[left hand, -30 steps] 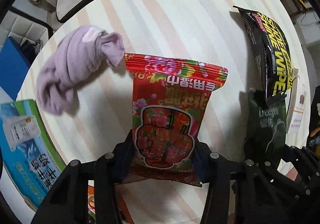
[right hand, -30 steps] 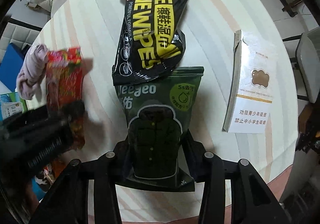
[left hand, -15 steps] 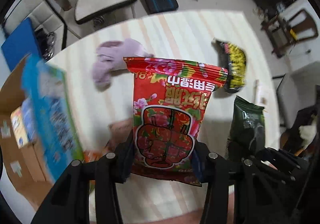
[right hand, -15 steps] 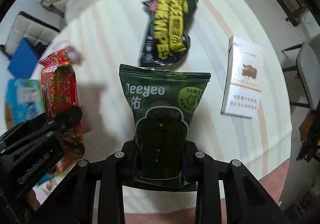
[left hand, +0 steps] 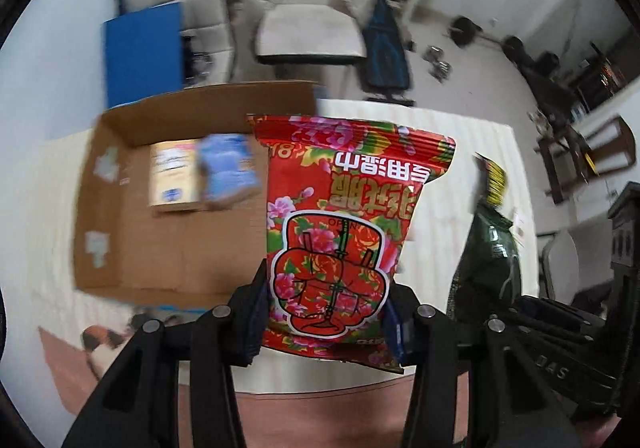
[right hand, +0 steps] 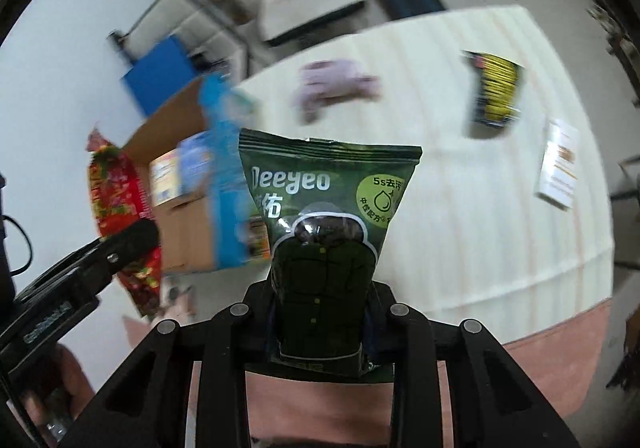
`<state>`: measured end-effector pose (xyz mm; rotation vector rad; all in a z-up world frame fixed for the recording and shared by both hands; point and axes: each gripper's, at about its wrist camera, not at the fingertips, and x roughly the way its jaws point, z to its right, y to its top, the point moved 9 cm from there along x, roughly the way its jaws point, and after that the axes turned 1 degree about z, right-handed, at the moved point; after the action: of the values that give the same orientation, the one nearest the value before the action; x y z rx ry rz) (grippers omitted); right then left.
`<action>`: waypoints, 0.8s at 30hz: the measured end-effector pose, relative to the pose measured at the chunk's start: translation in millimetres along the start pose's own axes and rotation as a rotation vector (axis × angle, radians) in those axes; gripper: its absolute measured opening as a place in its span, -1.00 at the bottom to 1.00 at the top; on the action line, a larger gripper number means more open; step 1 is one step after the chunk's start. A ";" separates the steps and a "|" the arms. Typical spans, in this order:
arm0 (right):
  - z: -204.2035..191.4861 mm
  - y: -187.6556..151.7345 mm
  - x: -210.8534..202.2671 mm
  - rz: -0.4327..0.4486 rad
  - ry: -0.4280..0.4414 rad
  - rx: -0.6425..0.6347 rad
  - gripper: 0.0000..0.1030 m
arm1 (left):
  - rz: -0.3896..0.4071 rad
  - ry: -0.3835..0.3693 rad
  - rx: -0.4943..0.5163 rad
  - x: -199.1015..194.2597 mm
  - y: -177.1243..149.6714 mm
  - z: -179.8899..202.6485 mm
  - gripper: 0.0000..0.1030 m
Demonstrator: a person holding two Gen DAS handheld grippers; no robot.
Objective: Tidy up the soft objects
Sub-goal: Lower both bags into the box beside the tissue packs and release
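Raised above the table (right hand: 460,207), the left tool (left hand: 326,308) clamps the lower part of a red floral wipes pack (left hand: 344,215), held upright beside an open cardboard box (left hand: 160,215). The right tool (right hand: 324,312) pinches a dark green Deeyeo pack (right hand: 320,207) the same way. The left view shows the box holding a cream carton (left hand: 172,175) and a blurred blue packet (left hand: 228,171). Only the right view shows a lilac cloth (right hand: 332,87), a black-and-yellow wipes pack (right hand: 496,91) and a white booklet (right hand: 558,163) lying on the table.
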<state>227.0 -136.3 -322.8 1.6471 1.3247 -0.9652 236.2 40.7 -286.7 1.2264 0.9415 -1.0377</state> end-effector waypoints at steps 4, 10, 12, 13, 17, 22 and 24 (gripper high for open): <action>-72.7 3.5 14.7 -0.010 0.027 -0.085 -0.36 | 0.003 0.044 -0.088 -1.5 4.5 -66.7 -0.14; -141.3 28.9 60.5 -0.016 -0.027 -0.175 -0.36 | -0.027 0.096 -0.156 23.9 24.8 -138.6 -0.14; -154.3 41.6 78.9 -0.021 -0.062 -0.190 -0.36 | -0.050 0.111 -0.172 39.9 34.3 -162.0 -0.14; -159.6 48.3 88.6 -0.025 -0.083 -0.200 -0.36 | -0.066 0.128 -0.172 49.3 39.9 -174.6 -0.14; -160.0 79.7 129.9 -0.052 -0.162 -0.211 -0.36 | -0.123 0.179 -0.161 80.5 55.8 -206.0 -0.14; -155.1 103.7 172.9 -0.083 -0.248 -0.234 -0.36 | -0.190 0.196 -0.161 119.7 68.1 -230.5 -0.14; -155.6 108.0 185.4 -0.096 -0.271 -0.239 -0.36 | -0.216 0.194 -0.153 131.4 71.1 -230.6 -0.13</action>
<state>375.7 61.4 -417.8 1.2358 1.2867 -1.0037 337.5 259.0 -419.4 1.1289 1.3036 -1.0050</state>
